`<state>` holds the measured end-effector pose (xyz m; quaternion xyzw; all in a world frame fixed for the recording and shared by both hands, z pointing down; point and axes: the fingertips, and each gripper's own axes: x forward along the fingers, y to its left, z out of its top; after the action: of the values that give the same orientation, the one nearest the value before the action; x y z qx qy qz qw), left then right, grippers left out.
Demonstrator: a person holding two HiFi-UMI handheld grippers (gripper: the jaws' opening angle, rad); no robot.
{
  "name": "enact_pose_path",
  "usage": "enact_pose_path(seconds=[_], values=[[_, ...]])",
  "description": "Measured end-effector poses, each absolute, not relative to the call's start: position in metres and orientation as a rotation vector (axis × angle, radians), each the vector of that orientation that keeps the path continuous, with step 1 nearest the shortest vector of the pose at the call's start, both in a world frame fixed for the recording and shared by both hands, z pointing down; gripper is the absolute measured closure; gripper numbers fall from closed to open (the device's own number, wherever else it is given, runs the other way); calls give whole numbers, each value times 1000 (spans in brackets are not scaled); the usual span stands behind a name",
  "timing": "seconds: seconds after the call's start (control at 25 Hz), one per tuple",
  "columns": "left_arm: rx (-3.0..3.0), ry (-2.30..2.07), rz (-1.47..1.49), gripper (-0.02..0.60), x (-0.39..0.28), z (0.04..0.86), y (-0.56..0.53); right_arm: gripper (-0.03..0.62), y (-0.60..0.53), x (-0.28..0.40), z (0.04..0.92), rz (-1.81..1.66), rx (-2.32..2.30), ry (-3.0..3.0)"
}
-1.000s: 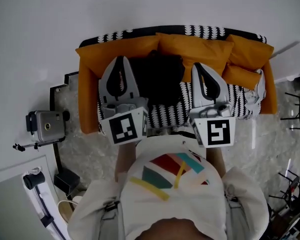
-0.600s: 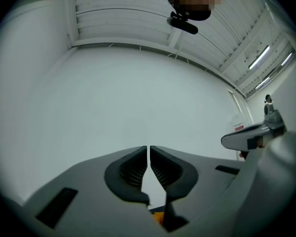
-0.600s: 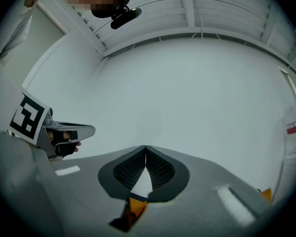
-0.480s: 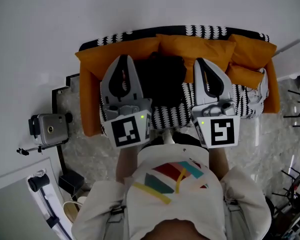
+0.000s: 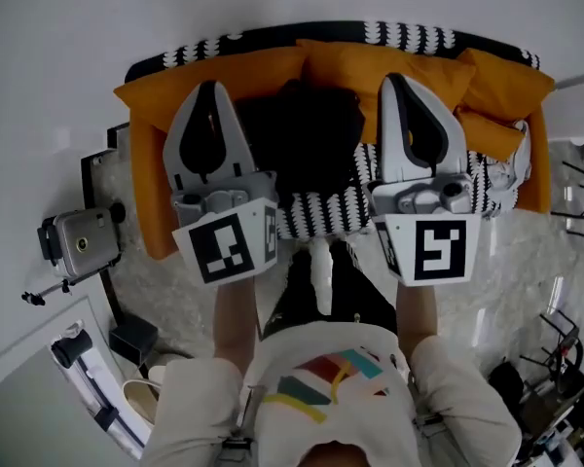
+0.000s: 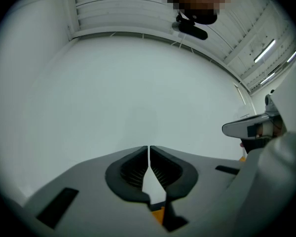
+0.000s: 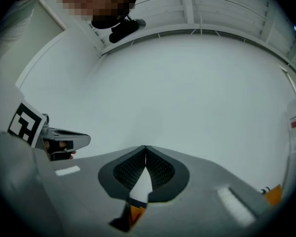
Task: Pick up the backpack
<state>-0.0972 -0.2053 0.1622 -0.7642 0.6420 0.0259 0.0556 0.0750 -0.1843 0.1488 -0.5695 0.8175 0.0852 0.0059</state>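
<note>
Obs.: black fabric backpack sits on the seat of the sofa with a black-and-white patterned cover. It appears to lean on the orange back cushions. It reads as a compact dark lump, so its long axis cannot be told, nor whether it is zipped or what it holds.

Key relation: in the head view the backpack lies between the two tools, with the left gripper on one flank and the right gripper on the other, about equally near. Neither touches it.

Left gripper view: left gripper jaws pressed together, nothing between them, only white wall ahead. Right gripper view: right gripper the same, jaws together and empty, facing the wall. The backpack shows in neither gripper view, so it probably lies below the line along which both pairs of jaws point.

Judgement: pick-up not begun. The coming move calls for tipping the jaws downward and inward, and spreading at least one pair before any strap or handle can be taken. No handle can be made out from here.
</note>
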Motion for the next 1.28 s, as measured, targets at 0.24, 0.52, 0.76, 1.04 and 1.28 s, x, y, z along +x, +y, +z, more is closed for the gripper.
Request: enact_pose_path(seconds=[0.24,0.52,0.76,1.04,1.28], values=[[-2355,1996,16,560,-104,254,-204,589,-191,76,232,138,-1814,2531],[-2380,1993,-49,560,-107,346,-198,589,-180,72,337,25,-1844,2595],[-2418,2022,-95,560,-101,409,-194,589,-169,61,409,-58,-1855,2677],[-2462,2076,-158,560,-101,457,-181,589,-155,55,457,-172,-1879,2711],[-2498,2125,-208,549,-110,481,-184,523,-163,71,480,-301,-1942,2648]])
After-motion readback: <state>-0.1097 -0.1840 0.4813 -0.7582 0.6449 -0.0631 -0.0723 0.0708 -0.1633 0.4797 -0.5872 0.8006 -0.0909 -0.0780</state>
